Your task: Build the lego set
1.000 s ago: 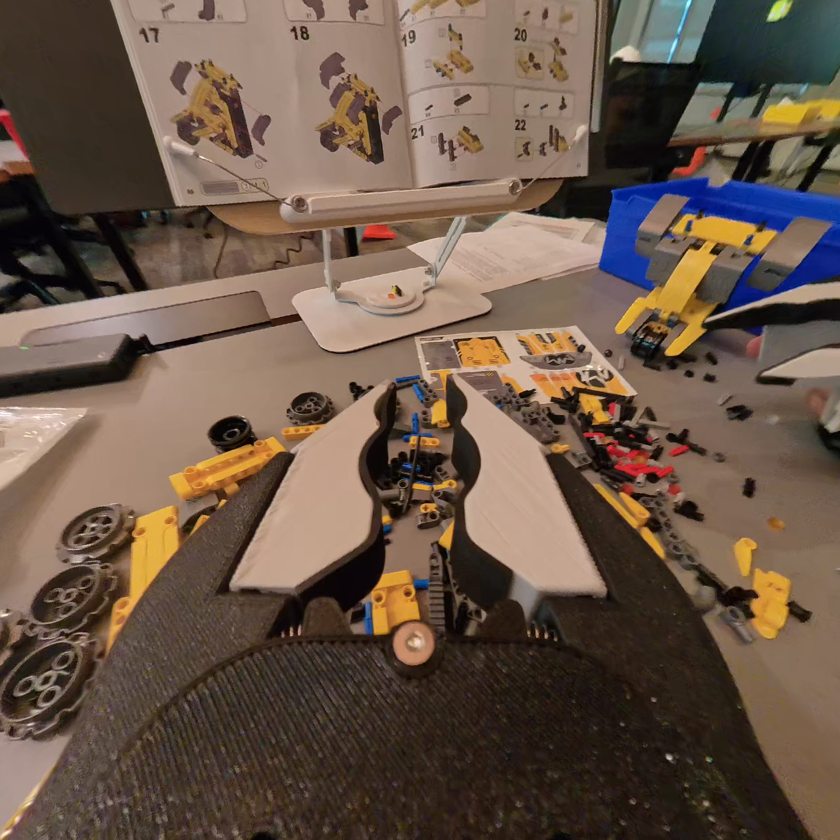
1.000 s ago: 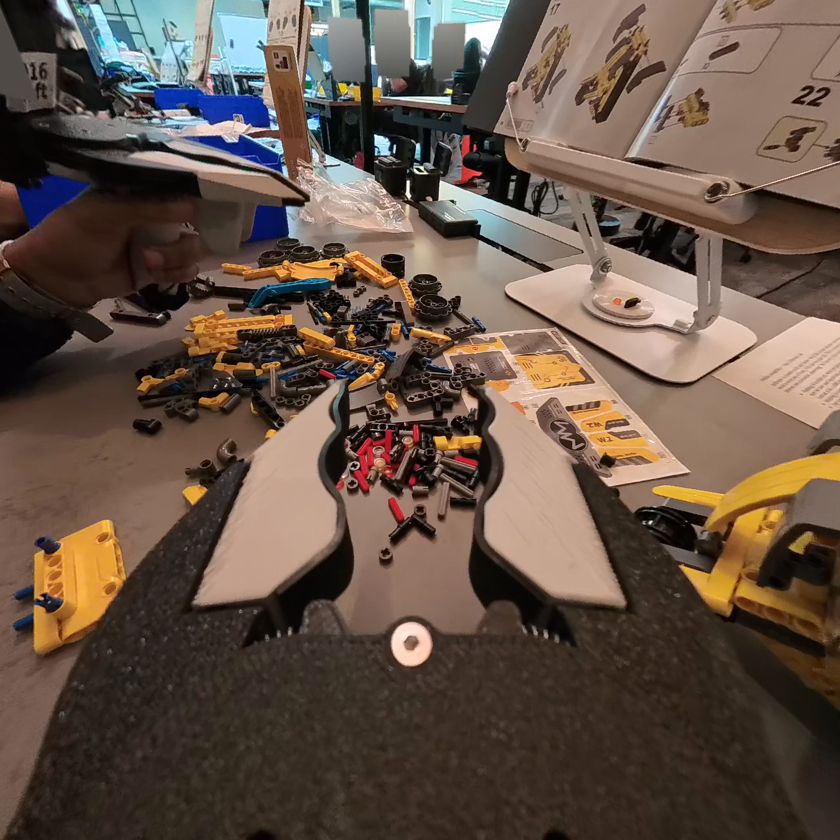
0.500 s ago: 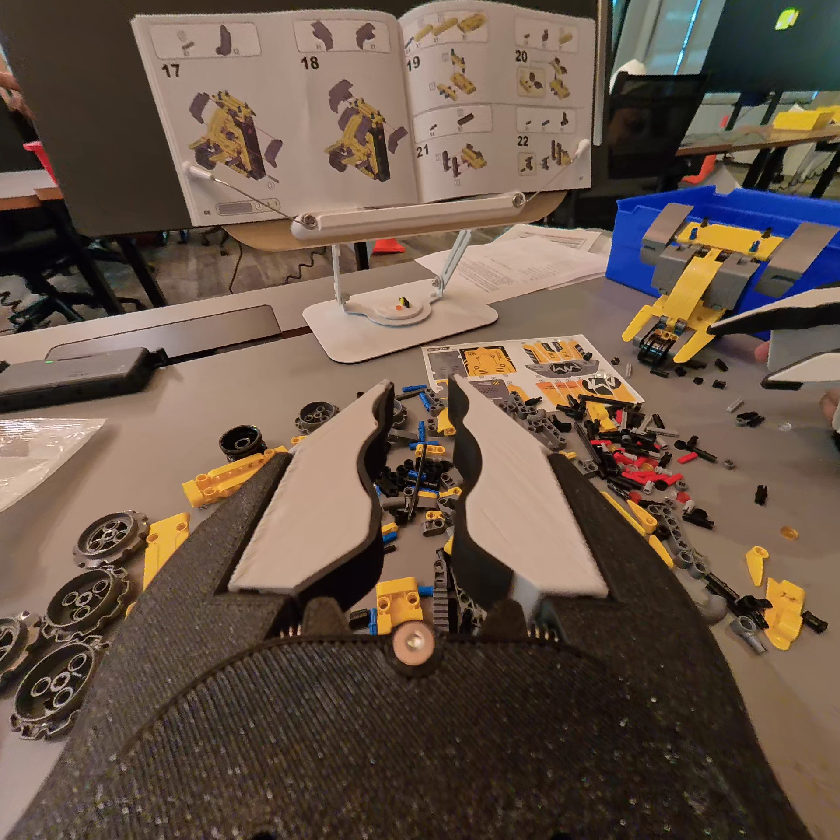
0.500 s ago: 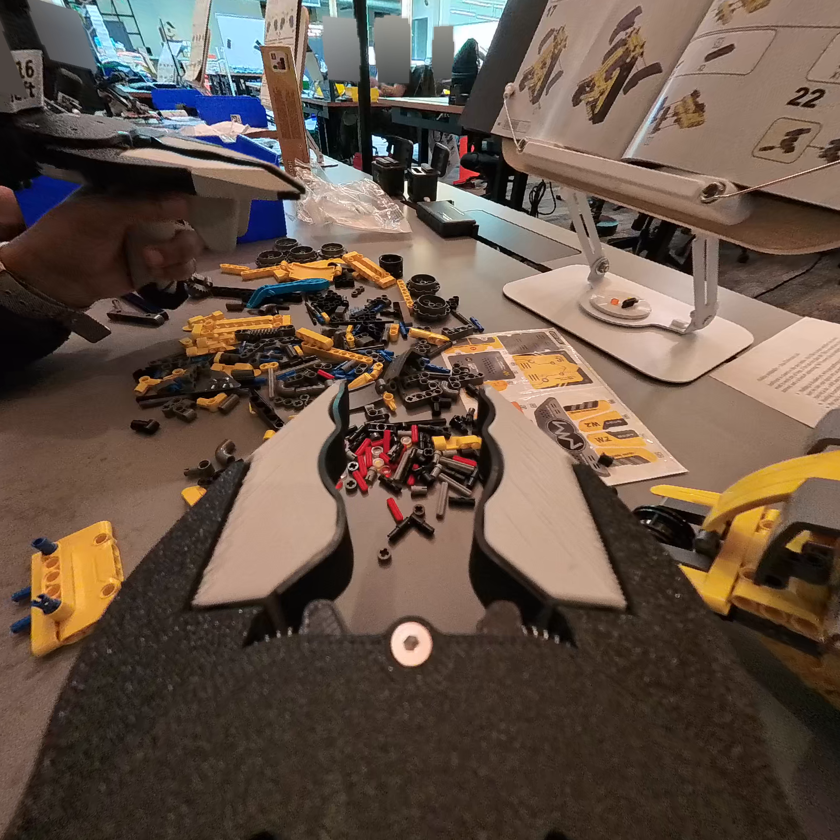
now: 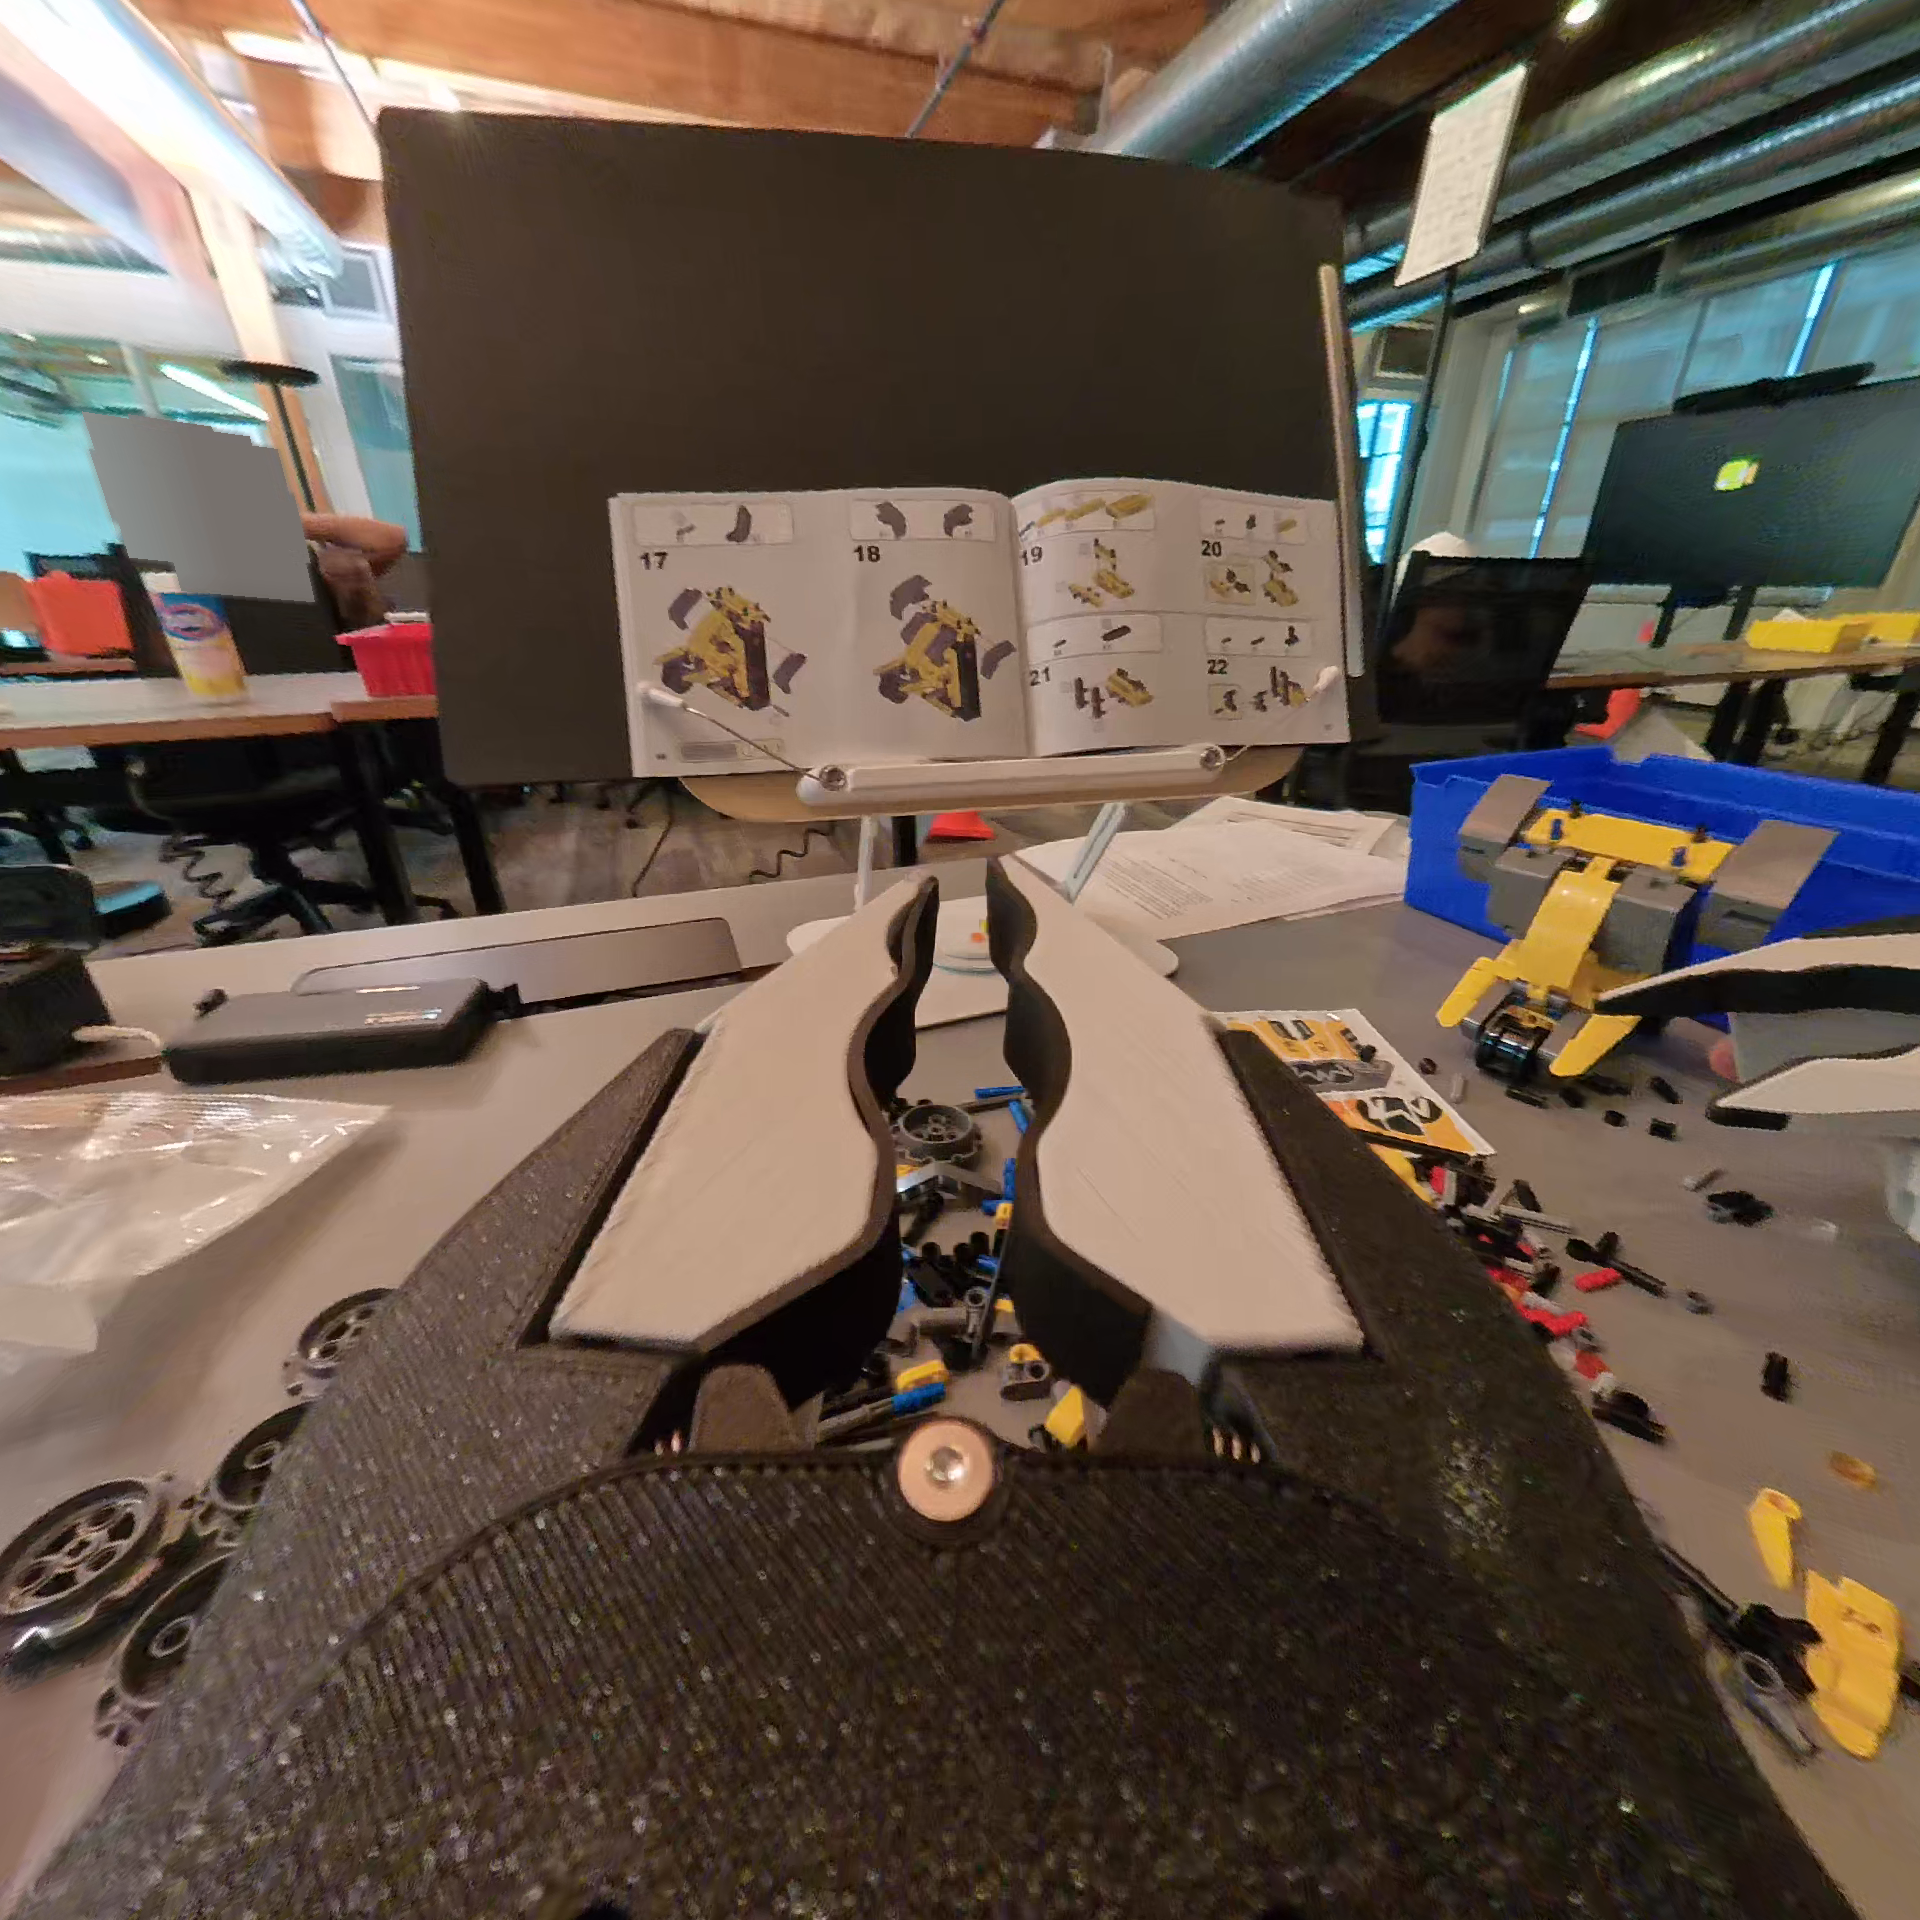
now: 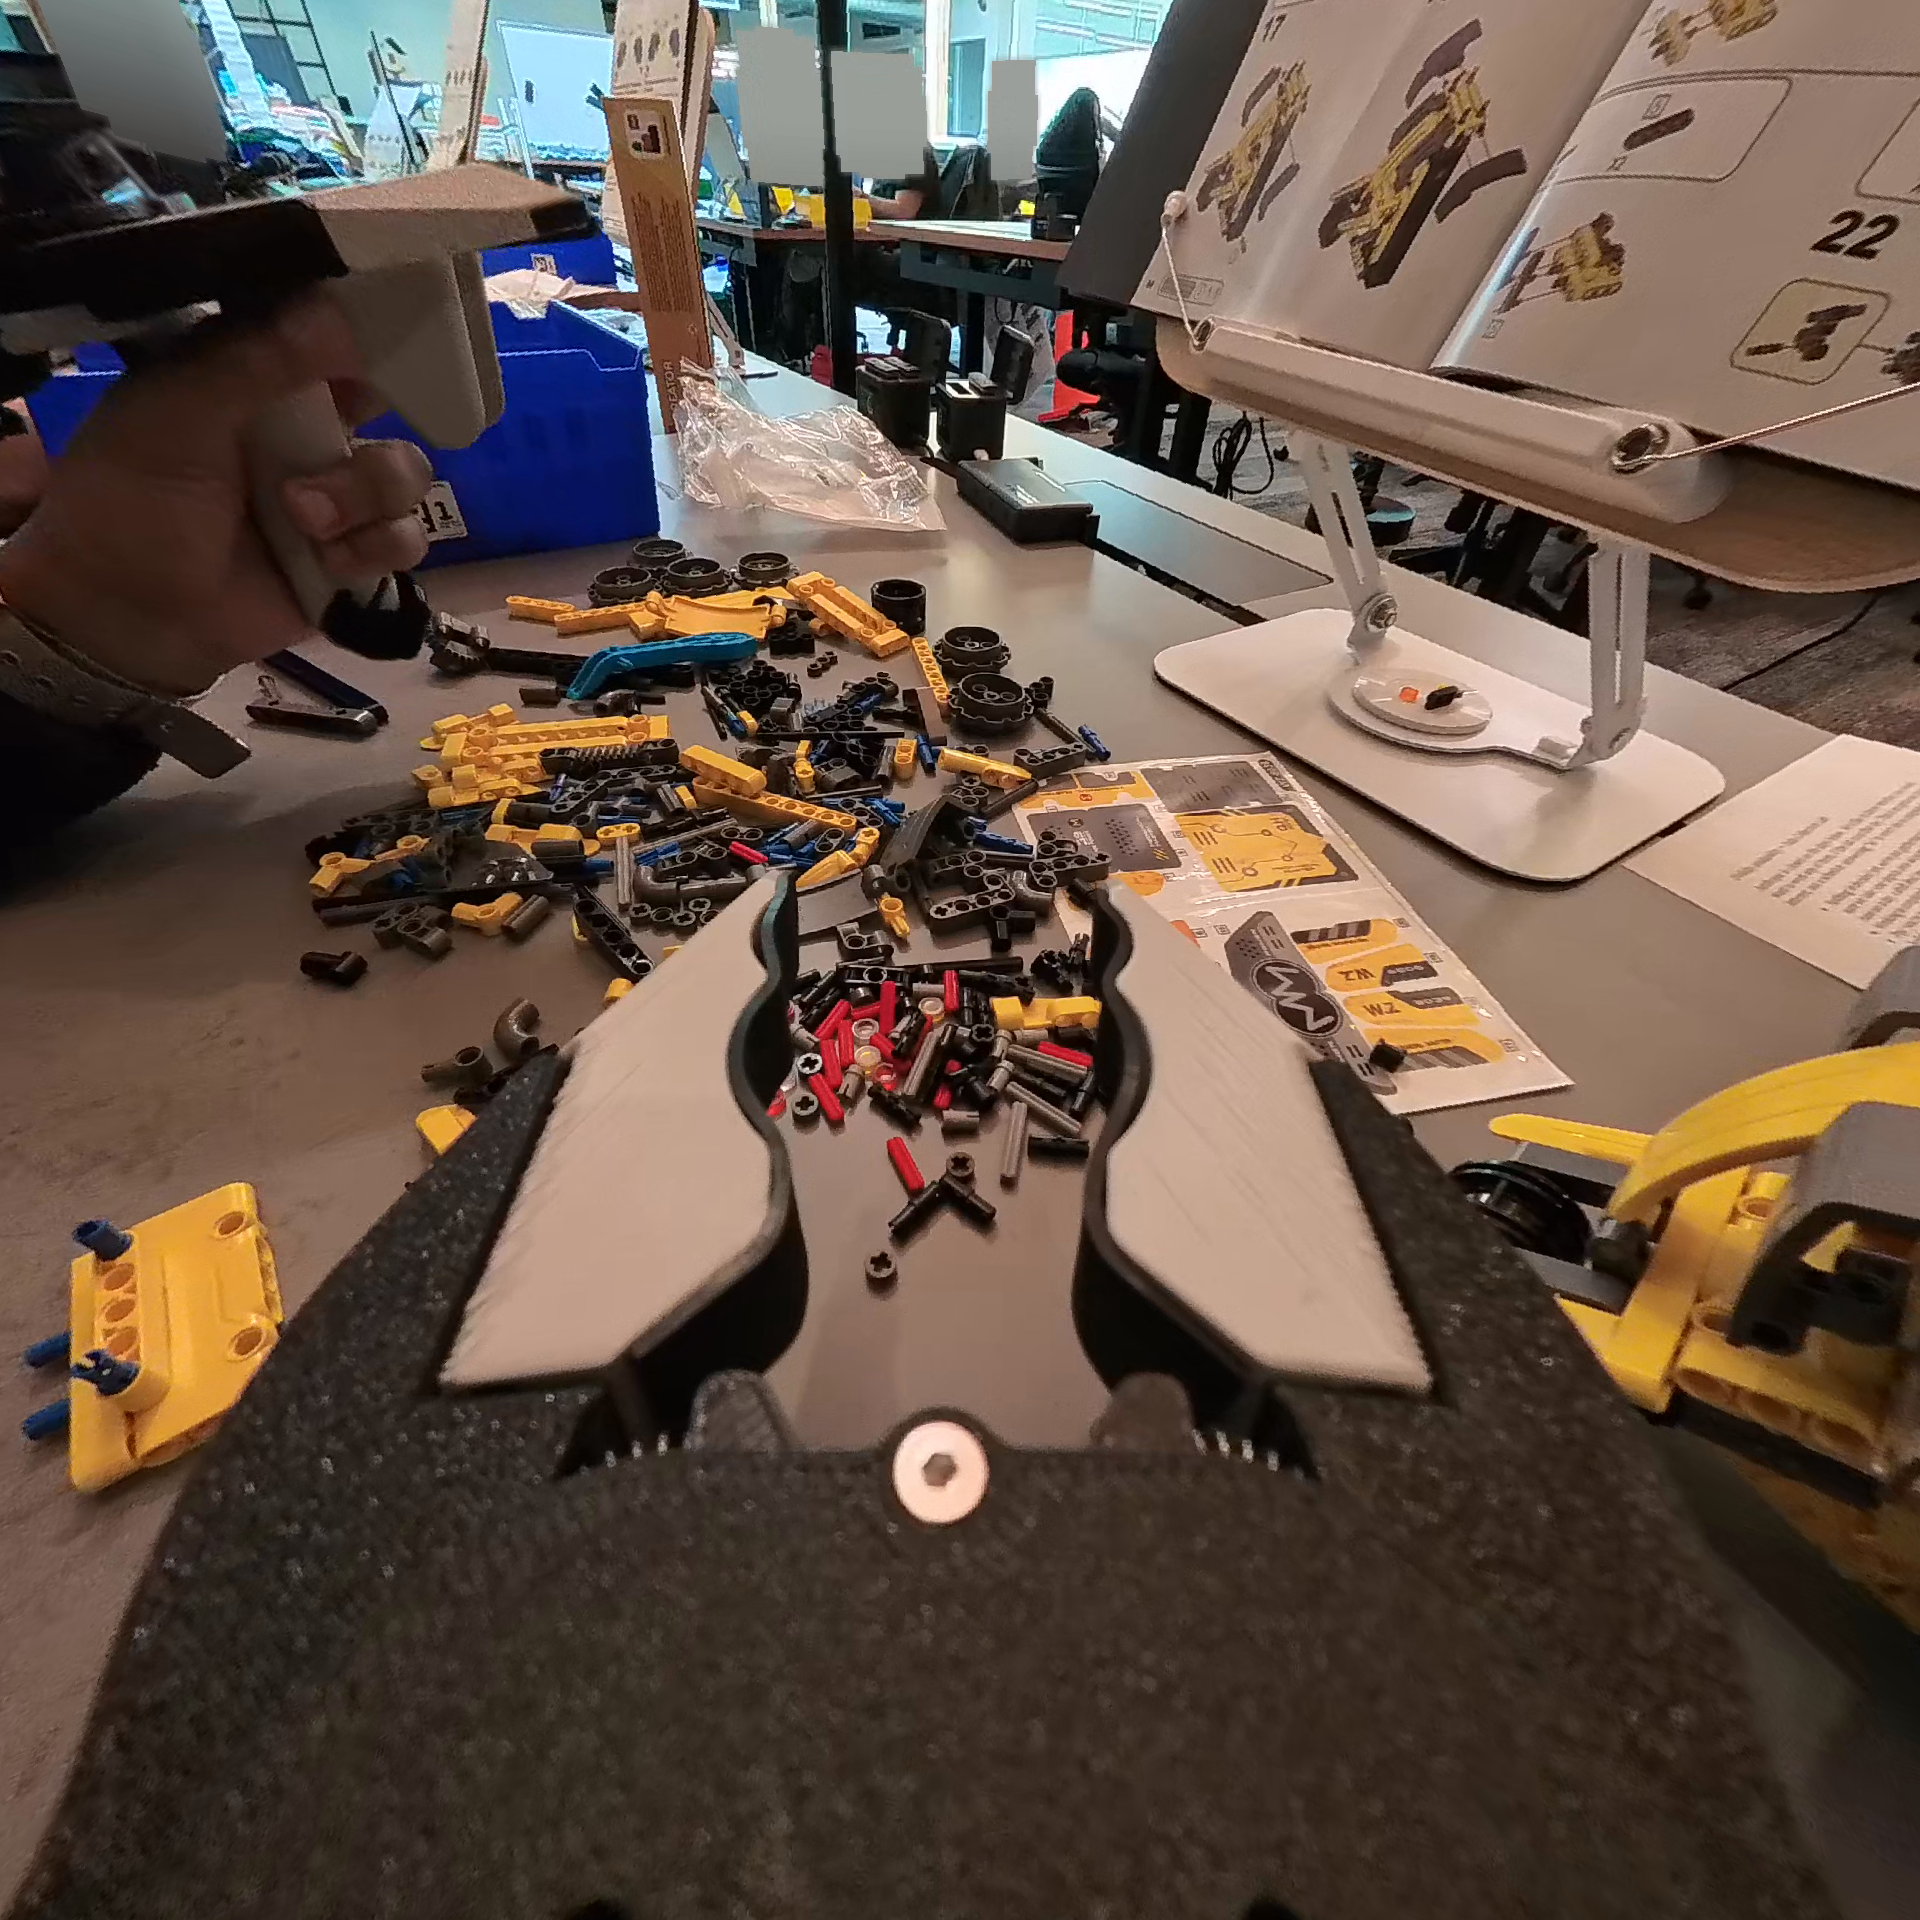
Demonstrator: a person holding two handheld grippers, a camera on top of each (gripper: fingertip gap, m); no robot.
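A pile of loose yellow, black, grey, red and blue lego pieces covers the grey table; it also shows in the left wrist view. The partly built yellow and grey model stands at the right, close beside my right gripper. The open instruction booklet rests on a white stand. My left gripper is empty, held above the pile with its jaws narrowly apart. My right gripper is wide open and empty, low over small red and black pins.
A sticker sheet lies by the stand's base. Black wheels lie at the left. A blue bin stands behind the model. A plastic bag, a black power bank and a yellow panel lie around. One gripper's finger ends stand about 25 cm off the other's.
My left gripper has lifted and tilted up, so the booklet now sits mid-view, and its jaws have narrowed. My right gripper has barely moved.
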